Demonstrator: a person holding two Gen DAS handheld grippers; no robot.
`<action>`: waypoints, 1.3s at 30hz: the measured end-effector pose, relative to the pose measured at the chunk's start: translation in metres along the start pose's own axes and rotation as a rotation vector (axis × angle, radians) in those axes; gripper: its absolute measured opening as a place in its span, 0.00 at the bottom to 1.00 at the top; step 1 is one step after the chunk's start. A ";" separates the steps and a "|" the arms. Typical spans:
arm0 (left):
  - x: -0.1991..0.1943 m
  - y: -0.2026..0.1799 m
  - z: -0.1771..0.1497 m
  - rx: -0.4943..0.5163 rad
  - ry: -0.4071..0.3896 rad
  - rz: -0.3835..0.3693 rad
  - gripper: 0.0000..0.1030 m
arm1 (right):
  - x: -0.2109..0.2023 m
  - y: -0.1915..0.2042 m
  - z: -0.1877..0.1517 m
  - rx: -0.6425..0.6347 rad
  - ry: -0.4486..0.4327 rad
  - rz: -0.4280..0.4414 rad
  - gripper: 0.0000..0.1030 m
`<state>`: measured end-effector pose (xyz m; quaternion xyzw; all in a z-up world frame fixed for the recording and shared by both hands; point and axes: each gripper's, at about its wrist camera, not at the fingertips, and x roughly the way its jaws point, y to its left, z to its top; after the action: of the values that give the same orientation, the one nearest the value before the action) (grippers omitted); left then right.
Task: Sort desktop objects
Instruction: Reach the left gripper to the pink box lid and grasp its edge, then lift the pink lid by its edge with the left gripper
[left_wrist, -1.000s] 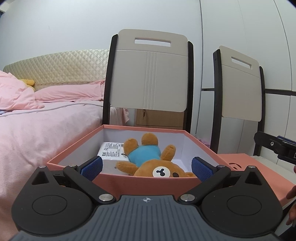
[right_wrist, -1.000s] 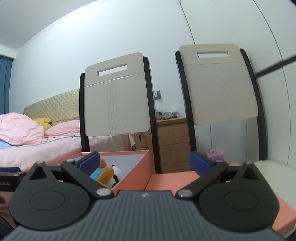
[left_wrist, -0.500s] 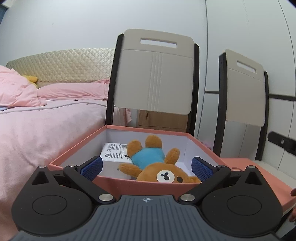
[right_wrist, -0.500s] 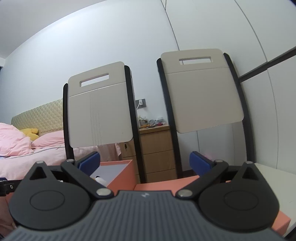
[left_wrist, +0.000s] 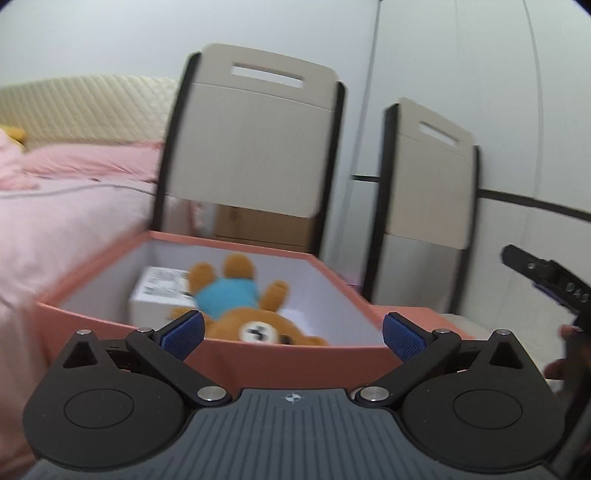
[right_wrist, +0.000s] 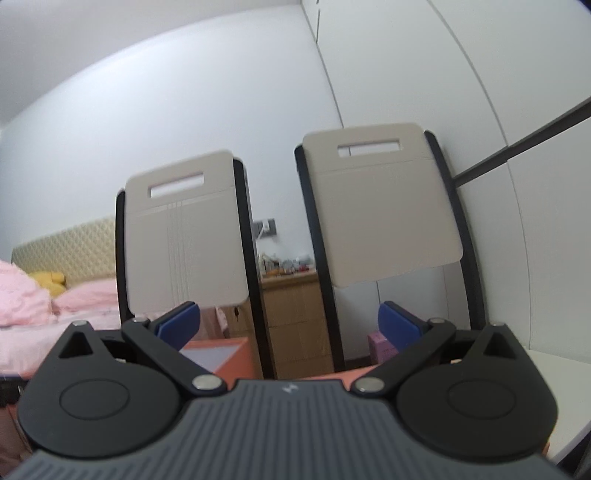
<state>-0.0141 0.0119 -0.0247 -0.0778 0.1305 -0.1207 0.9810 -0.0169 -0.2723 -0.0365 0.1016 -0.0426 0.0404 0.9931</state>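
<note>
An open salmon-pink box stands just ahead of my left gripper, which is open and empty. Inside the box lie a brown teddy bear in a blue shirt and a white labelled carton. The box's pink lid rests to its right. My right gripper is open and empty, raised and pointing at the chairs; only a corner of the box and a strip of the lid show below it. The right gripper's body shows at the right edge of the left wrist view.
Two beige chairs with black frames stand behind the box. A bed with pink bedding is to the left. A wooden nightstand sits between the chairs. A white tabletop runs off to the right.
The right gripper has tilted upward, so the box and bear have dropped almost out of its view. The left view shifted slightly and is blurred by motion. Both grippers stay open.
</note>
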 end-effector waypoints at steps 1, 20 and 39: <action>0.001 0.000 0.000 -0.005 0.024 -0.030 1.00 | -0.004 -0.001 0.001 -0.005 -0.009 -0.004 1.00; 0.124 0.029 -0.108 -0.913 0.714 -0.488 0.99 | -0.036 -0.044 0.007 0.162 0.093 0.013 1.00; 0.161 0.030 -0.158 -1.142 0.740 -0.456 0.55 | -0.027 -0.047 0.002 0.243 0.166 0.052 1.00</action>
<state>0.0999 -0.0199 -0.2193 -0.5581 0.4779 -0.2539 0.6290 -0.0393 -0.3201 -0.0461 0.2161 0.0421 0.0790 0.9722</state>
